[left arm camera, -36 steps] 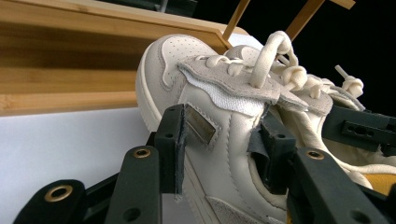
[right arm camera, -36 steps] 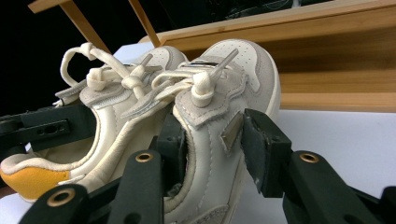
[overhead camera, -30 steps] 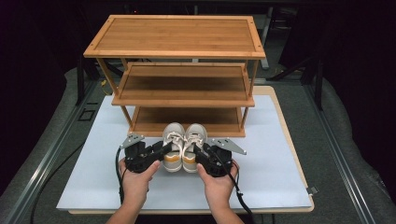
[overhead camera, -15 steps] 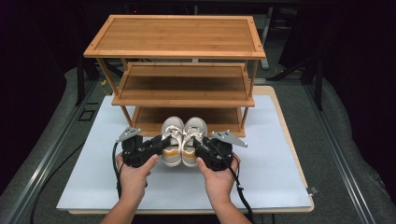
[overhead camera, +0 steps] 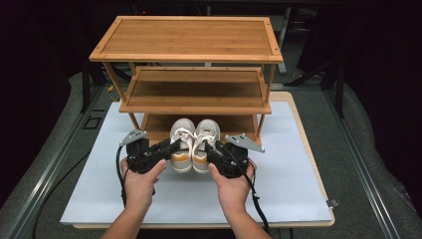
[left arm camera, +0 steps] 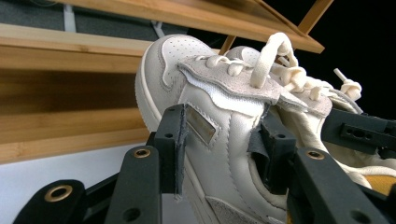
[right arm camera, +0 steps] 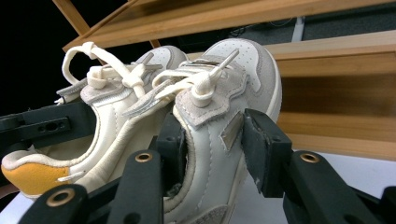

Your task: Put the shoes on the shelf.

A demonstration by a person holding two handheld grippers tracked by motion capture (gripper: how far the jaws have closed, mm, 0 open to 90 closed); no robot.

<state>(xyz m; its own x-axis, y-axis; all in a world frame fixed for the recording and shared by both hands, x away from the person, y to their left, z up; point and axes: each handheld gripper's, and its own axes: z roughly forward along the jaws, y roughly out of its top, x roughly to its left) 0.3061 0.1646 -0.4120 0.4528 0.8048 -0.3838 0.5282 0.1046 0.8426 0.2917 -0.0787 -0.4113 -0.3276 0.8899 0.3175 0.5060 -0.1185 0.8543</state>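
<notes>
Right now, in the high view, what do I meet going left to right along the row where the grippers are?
Left black two-jaw gripper → left cream sneaker with an orange heel → right cream sneaker with an orange heel → right black two-jaw gripper, all over the pale sheet on the table.

2 cream-white sneakers sit side by side, touching, toes pointing into the bottom tier of the wooden rack (overhead camera: 191, 102), near its front edge. The left shoe (overhead camera: 180, 144) and right shoe (overhead camera: 204, 144) have grey suede patches, tied cream laces and orange-yellow heels, each clamped at its side wall.
</notes>
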